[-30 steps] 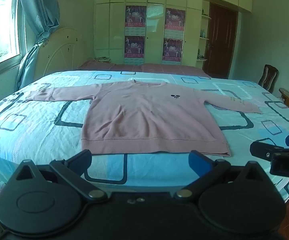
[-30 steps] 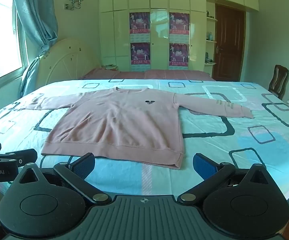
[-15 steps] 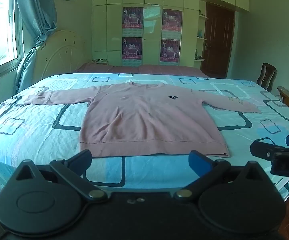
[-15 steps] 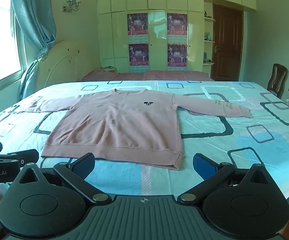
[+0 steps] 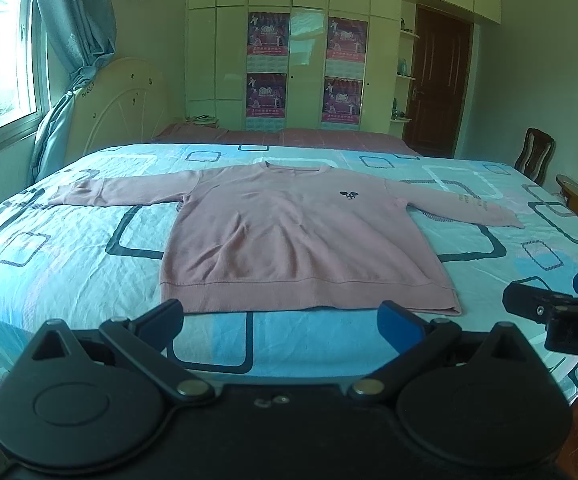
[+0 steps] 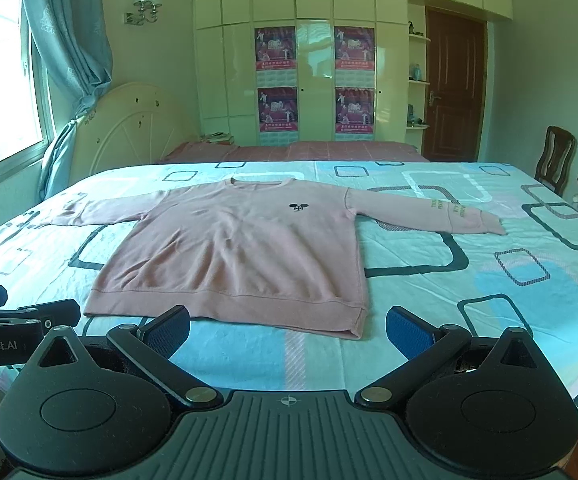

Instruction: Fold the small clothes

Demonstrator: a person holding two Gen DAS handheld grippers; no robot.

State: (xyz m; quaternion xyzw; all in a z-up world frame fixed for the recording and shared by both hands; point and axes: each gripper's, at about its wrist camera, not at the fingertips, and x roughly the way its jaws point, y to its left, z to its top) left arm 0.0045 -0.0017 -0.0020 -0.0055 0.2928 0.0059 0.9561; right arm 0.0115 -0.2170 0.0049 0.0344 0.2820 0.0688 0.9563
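Both our left hand-held gripper (image 5: pixel 281 320) and right hand-held gripper (image 6: pixel 288 330) hover spread apart, empty. Beyond them, the pink sweater (image 5: pixel 289 236) lies flat on the bed (image 5: pixel 69 256).

A pink long-sleeved knit sweatshirt (image 5: pixel 289 236) with a small black chest emblem is lying flat and face-up on the blue patterned bedsheet (image 5: pixel 69 264), sleeves spreading outward, hem nearest the sheet's front edge.

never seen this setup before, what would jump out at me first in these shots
The pink sweatshirt catches the eye first: it lies flat, front up, in the middle of the bed with both sleeves spread wide, a small dark logo on its chest. Next come the two open grippers at the bottom of each view, the left gripper and right gripper, both short of the hem and holding nothing. Behind the bed, four bright posters hang on the pale wardrobe.
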